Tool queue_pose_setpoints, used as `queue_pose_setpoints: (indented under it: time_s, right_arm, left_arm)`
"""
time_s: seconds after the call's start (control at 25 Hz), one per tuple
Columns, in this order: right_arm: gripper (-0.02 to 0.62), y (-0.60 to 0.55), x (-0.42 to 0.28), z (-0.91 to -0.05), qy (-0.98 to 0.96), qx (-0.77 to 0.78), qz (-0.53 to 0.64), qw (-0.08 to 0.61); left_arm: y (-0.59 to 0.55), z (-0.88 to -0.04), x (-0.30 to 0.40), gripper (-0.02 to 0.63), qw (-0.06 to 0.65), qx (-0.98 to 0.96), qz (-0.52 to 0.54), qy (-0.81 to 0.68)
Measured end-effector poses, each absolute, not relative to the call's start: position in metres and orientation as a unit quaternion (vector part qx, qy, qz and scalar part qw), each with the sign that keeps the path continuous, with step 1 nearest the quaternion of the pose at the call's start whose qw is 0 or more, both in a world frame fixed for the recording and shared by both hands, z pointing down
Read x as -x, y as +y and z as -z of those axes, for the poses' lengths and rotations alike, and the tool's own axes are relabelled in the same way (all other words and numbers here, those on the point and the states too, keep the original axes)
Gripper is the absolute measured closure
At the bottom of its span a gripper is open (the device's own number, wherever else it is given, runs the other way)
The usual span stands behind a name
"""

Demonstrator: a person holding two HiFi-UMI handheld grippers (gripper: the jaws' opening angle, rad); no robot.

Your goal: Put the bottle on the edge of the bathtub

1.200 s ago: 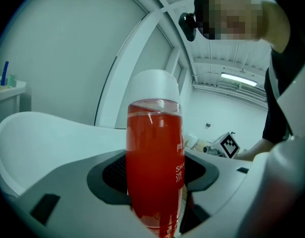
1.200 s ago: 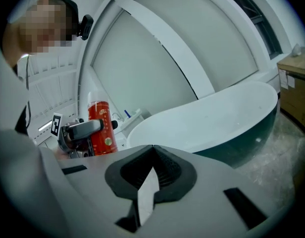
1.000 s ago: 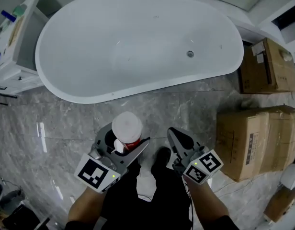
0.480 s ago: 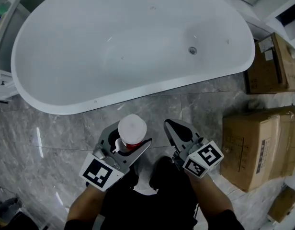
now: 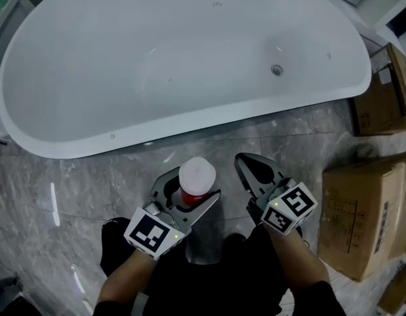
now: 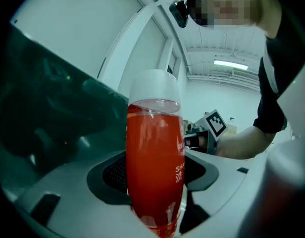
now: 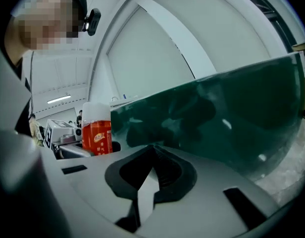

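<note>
Only overhead, drain [image 5: 277,70] in bathtub [image 5: 91,78] beyond bottle [image 5: 197,175]

The far rim of the bathtub [image 5: 209,118] runs off the head view's top edge; cardboard boxes [image 5: 361,216] are cropped at the right. The left gripper [image 5: 195,183] hides the lower body of the bottle [image 5: 197,174] there.

Glossy white bathtub [image 5: 190,51], clear plastic bottle [image 6: 155,172]

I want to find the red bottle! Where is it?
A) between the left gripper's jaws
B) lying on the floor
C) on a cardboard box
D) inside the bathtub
A: the red bottle stands upright, clamped in the jaws of the left gripper, short of the bathtub.
</note>
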State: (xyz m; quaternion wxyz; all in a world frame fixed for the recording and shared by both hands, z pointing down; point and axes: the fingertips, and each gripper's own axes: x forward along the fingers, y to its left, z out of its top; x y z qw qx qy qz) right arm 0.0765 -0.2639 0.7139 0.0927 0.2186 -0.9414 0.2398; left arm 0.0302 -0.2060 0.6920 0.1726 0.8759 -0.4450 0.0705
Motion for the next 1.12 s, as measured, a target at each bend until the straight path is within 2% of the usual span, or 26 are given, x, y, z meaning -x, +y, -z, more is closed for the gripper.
queue_pose_setpoints:
  time_s: [0.24, 0.44, 0.56, 0.84, 1.12]
  right_arm:
    - [0.568, -0.262, -0.073, -0.745, -0.951, -0.213, -0.206, 0.087]
    - [0.568, -0.271, -0.101, -0.780, -0.943, -0.242, -0.207, 0.098]
    - [0.568, -0.270, -0.120, -0.796, -0.932, -0.267, -0.224, 0.096]
    - [0.568, -0.277, -0.146, -0.793, -0.935, -0.271, -0.212, 0.089]
    - [0.568, -0.279, -0.169, -0.795, -0.915, -0.281, -0.283, 0.055]
  left_arm:
    - [-0.219, -0.739, -0.034, 0.313, 0.160, -0.873, -0.077, -0.454]
    - [-0.239, -0.771, -0.046, 0.313, 0.192, -0.861, -0.076, -0.464]
    - [-0.248, -0.790, -0.056, 0.313, 0.186, -0.855, -0.108, -0.473]
    - [-0.272, -0.831, -0.085, 0.313, 0.178, -0.864, -0.108, -0.458]
    - [-0.296, -0.901, -0.096, 0.313, 0.170, -0.860, -0.149, -0.458]
